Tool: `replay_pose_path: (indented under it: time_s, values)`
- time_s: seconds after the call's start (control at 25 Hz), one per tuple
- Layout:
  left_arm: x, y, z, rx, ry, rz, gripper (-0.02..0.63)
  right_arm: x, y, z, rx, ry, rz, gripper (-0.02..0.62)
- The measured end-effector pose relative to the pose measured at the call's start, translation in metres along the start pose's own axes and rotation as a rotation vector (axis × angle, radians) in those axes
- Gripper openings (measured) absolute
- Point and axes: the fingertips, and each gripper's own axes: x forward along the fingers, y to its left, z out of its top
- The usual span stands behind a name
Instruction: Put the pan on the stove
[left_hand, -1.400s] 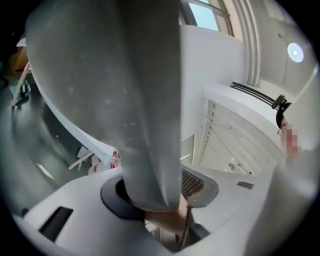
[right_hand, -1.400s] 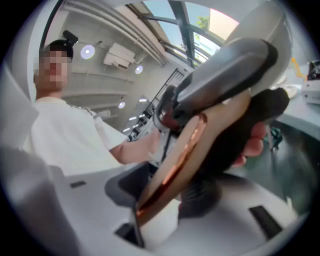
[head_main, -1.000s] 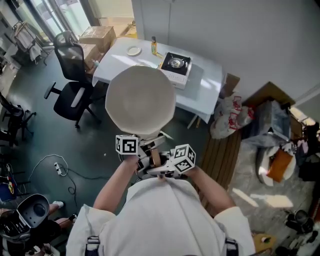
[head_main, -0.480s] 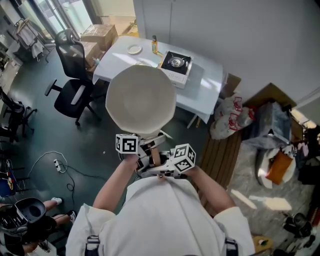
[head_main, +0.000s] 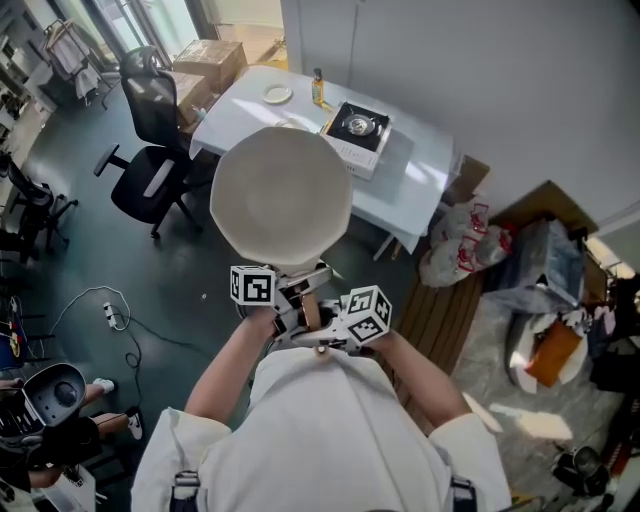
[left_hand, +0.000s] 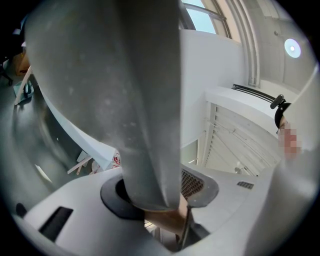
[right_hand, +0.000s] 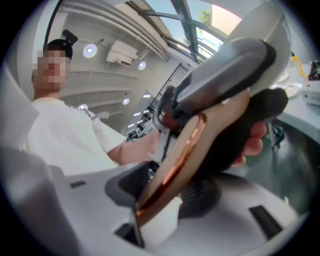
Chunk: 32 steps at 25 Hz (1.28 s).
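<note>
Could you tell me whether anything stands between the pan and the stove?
Nothing visible does. The pan is held in the air; the stove is bare; the plate and bottle stand left of it.

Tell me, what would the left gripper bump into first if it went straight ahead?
The pan: the left gripper is clamped on its handle, and its bowl fills the way ahead. What lies past it, I cannot tell.

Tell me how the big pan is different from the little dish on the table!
The pan is carried up in the air; the dish rests on the white table. The pan has a handle; the dish shows none. The pan looks far bigger, though it is nearer. Both are round and pale.
</note>
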Motion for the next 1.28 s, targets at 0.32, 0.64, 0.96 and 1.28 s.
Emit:
replay_pose_path:
  time_s: [0.32,0.64,0.96,1.28]
  values:
    - [0.009,0.013,0.016,0.007,0.012,0.008,0.198,-0.008,-0.019,0.011,0.004,-0.003,-0.010,0.193]
    - [0.029,0.038,0.053,0.009,0.076,-0.031,0.198,-0.016,-0.063,0.043,0.009,-0.051,-0.058,0.193]
    - [0.047,0.069,0.102,0.001,0.151,-0.053,0.198,-0.025,-0.113,0.088,0.032,-0.103,-0.106,0.193]
    - [0.060,0.091,0.158,0.020,0.222,-0.117,0.198,-0.027,-0.167,0.139,0.030,-0.161,-0.171,0.193]
